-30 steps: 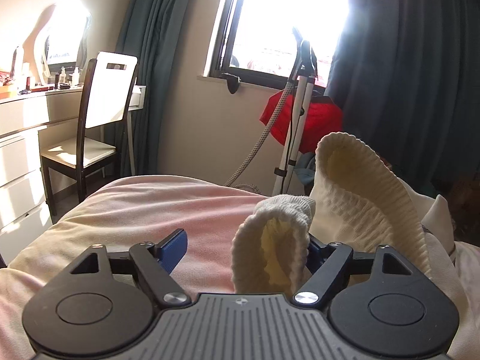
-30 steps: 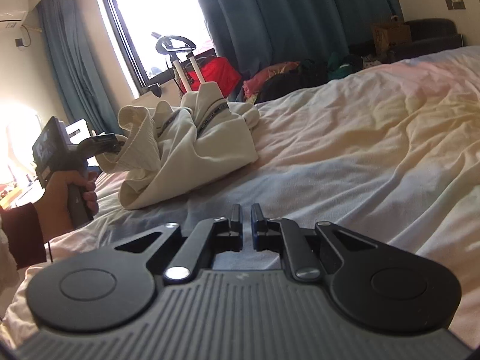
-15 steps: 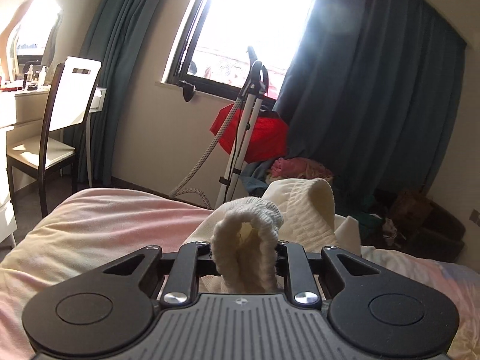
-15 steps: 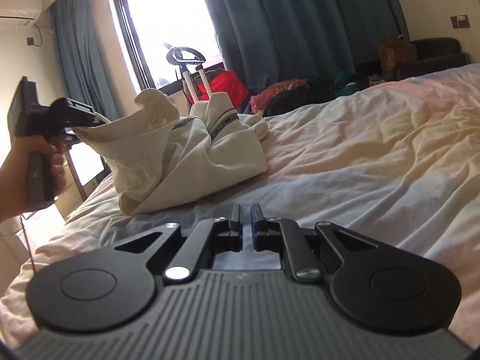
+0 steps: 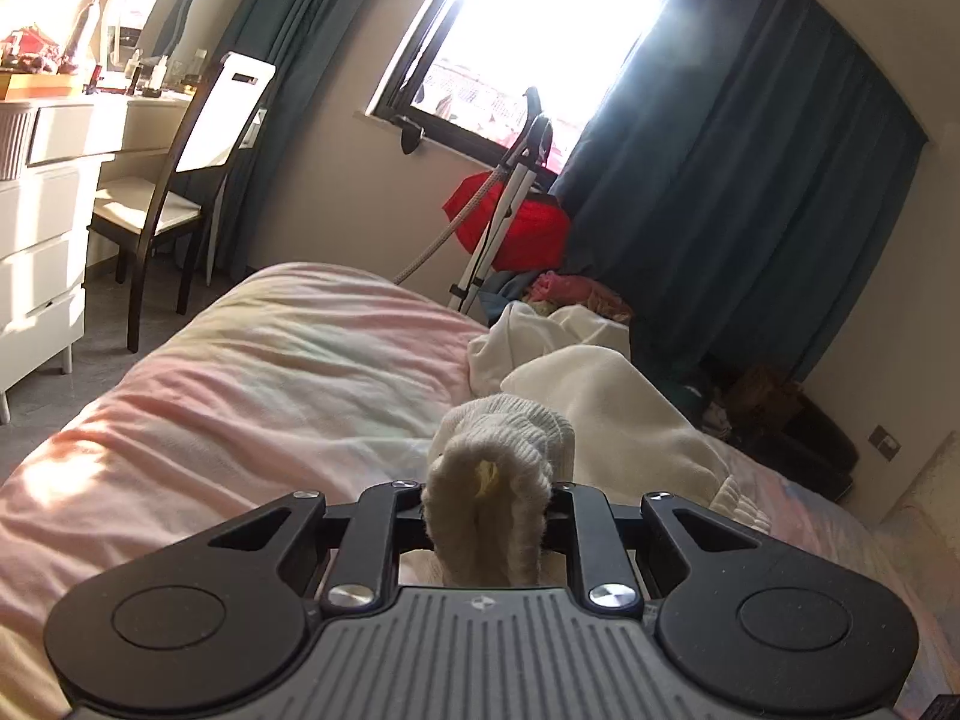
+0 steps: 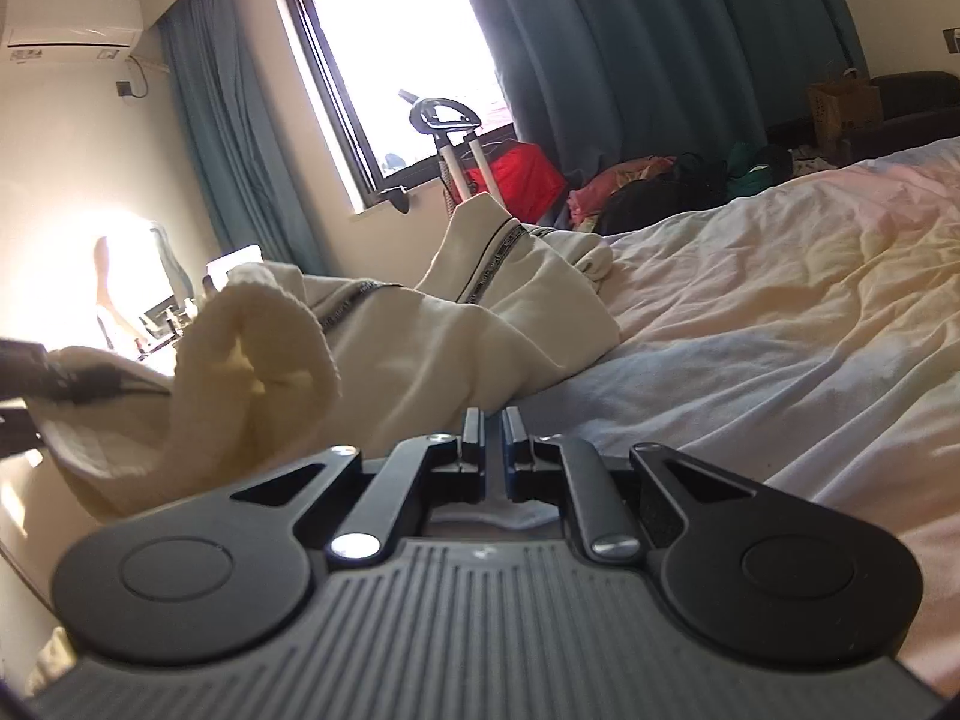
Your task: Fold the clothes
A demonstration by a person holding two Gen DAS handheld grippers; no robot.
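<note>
A cream sweatshirt [image 5: 606,384] with a dark-lettered trim lies crumpled on the bed [image 5: 270,372]. My left gripper [image 5: 486,498] is shut on its ribbed edge [image 5: 510,438], which bunches up between the fingers. In the right wrist view the same sweatshirt [image 6: 480,324] is drawn out toward the left edge of the picture, where the left gripper [image 6: 72,387] holds it, and a ribbed opening [image 6: 264,324] gapes. My right gripper [image 6: 493,420] is shut with nothing in it, low over the sheet [image 6: 750,312] just short of the sweatshirt.
A chair [image 5: 198,138] and a white dresser [image 5: 42,228] stand left of the bed. Under the window are a red bag [image 5: 522,228] and a white upright stand [image 5: 498,222]. Loose clothes [image 6: 660,180] lie on the floor by the dark curtains.
The left gripper closed on the ribbed edge and carried it away from the pile, stretching the sweatshirt out. The right gripper, still shut, came closer to the sweatshirt.
</note>
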